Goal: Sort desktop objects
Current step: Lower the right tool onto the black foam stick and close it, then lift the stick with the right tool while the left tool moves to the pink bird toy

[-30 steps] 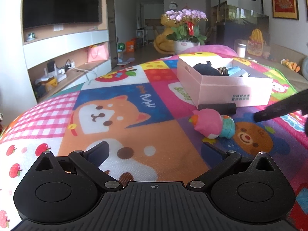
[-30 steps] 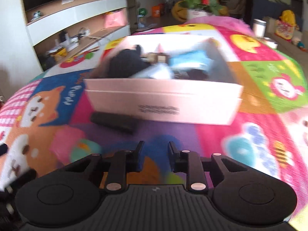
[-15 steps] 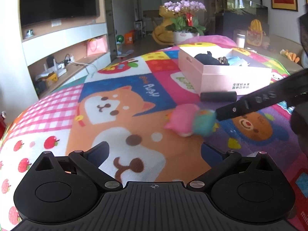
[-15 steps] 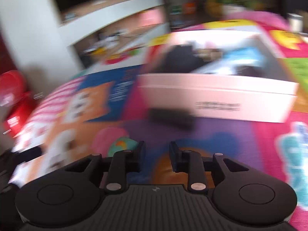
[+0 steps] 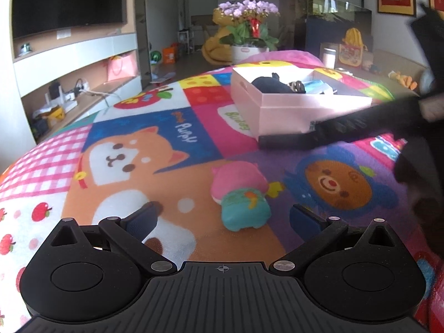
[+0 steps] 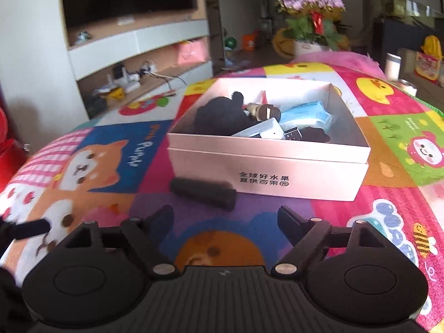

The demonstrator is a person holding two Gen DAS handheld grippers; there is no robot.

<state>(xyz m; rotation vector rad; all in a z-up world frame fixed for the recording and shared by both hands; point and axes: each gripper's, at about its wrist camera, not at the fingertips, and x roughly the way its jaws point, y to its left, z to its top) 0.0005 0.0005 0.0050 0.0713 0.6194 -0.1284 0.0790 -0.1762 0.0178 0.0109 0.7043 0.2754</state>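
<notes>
You are holding both the left gripper and right gripper released, empty. The black cylinder, touching the box, risks rolling away if nudged.

Both wrist views low, facing shared box.

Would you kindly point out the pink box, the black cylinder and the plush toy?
pink box [image 6: 277,179]: right wrist view, front wall above the printed text.
black cylinder [image 6: 202,191]: right wrist view, middle of its side.
plush toy [image 5: 238,194]: left wrist view, where pink meets teal.
</notes>
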